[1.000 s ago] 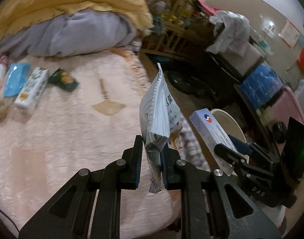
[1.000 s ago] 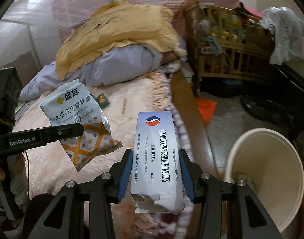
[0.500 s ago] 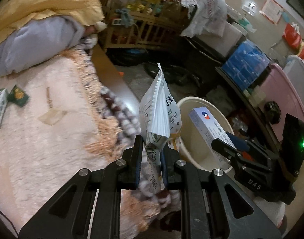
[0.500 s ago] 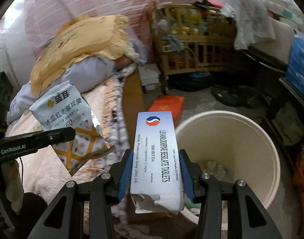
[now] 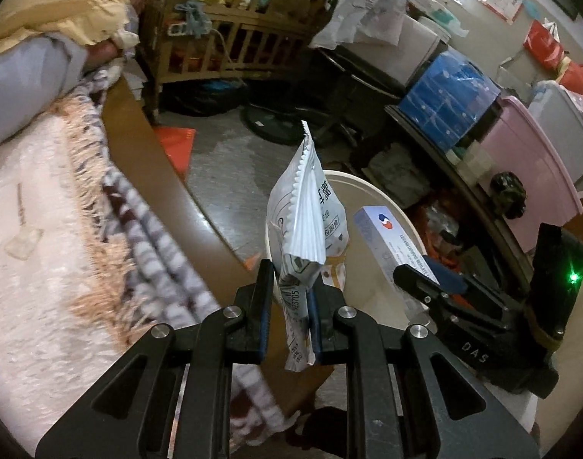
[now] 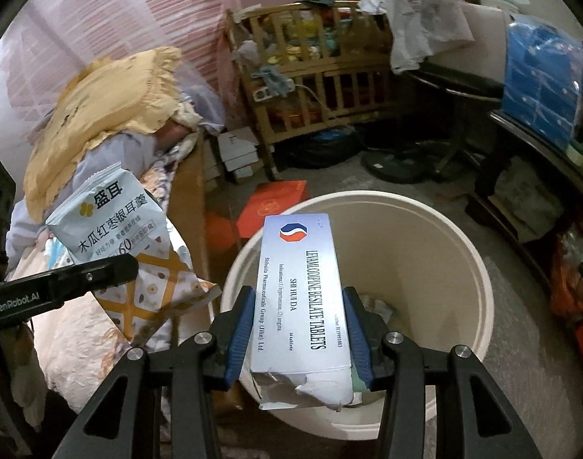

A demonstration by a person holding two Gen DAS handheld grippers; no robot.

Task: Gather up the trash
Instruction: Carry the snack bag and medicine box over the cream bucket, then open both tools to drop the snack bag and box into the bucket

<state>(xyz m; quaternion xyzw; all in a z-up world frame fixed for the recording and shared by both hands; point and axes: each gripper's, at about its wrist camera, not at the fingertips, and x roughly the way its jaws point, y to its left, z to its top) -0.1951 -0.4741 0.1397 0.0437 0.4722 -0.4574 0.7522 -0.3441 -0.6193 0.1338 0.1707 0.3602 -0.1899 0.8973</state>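
Note:
My left gripper (image 5: pixel 289 298) is shut on a white and orange snack pouch (image 5: pixel 305 214), held upright at the near rim of a cream bin (image 5: pixel 372 187). The pouch also shows in the right wrist view (image 6: pixel 119 237), left of the bin (image 6: pixel 463 241). My right gripper (image 6: pixel 298 325) is shut on a white tablet box (image 6: pixel 301 287) and holds it over the bin's open mouth. The box and right gripper show in the left wrist view (image 5: pixel 391 241). Some crumpled trash (image 6: pixel 375 306) lies in the bin's bottom.
A bed with a pink fluffy blanket (image 5: pixel 43 260) and wooden edge (image 5: pixel 157 153) lies to the left. A wooden crib (image 6: pixel 310 88), a red flat box (image 6: pixel 276 206) on the floor and shelves with blue and pink bins (image 5: pixel 521 149) surround the bin.
Both grippers have swung right, away from the bed toward the bin. The tablet box now hangs over the bin's mouth and the pouch is at its rim. Both grips are unchanged.

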